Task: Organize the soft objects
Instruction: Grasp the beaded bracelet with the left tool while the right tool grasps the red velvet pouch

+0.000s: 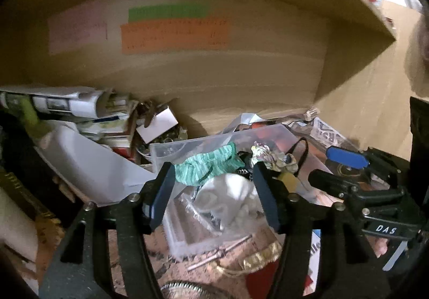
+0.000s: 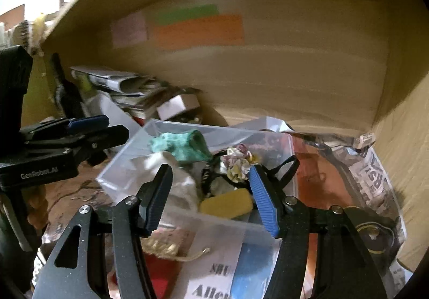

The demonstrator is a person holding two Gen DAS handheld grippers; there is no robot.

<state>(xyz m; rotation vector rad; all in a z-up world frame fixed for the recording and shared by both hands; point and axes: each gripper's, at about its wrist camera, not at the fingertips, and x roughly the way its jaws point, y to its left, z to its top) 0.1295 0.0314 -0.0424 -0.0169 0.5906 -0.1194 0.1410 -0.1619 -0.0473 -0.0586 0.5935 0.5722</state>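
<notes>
A clear plastic box (image 2: 268, 135) sits on a cluttered shelf and holds soft things: a teal knitted piece (image 2: 182, 144), a white cloth (image 2: 179, 181), a patterned scrunchie (image 2: 237, 160), a yellow sponge (image 2: 228, 203) and a black strap (image 2: 284, 168). My right gripper (image 2: 210, 189) is open and empty just above the box's near side. My left gripper (image 1: 211, 186) is open and empty over the same box (image 1: 193, 144), above the white cloth (image 1: 228, 194) and teal piece (image 1: 206, 164). Each gripper shows at the edge of the other's view (image 1: 346, 167).
A wooden back wall carries pink, green and orange paper labels (image 1: 174, 36). Rolled newspapers and small cartons (image 1: 80, 108) lie at the left. A newspaper (image 2: 375, 172) lies at the right by the side wall. A red pouch with cord (image 2: 161, 253) and printed papers lie in front.
</notes>
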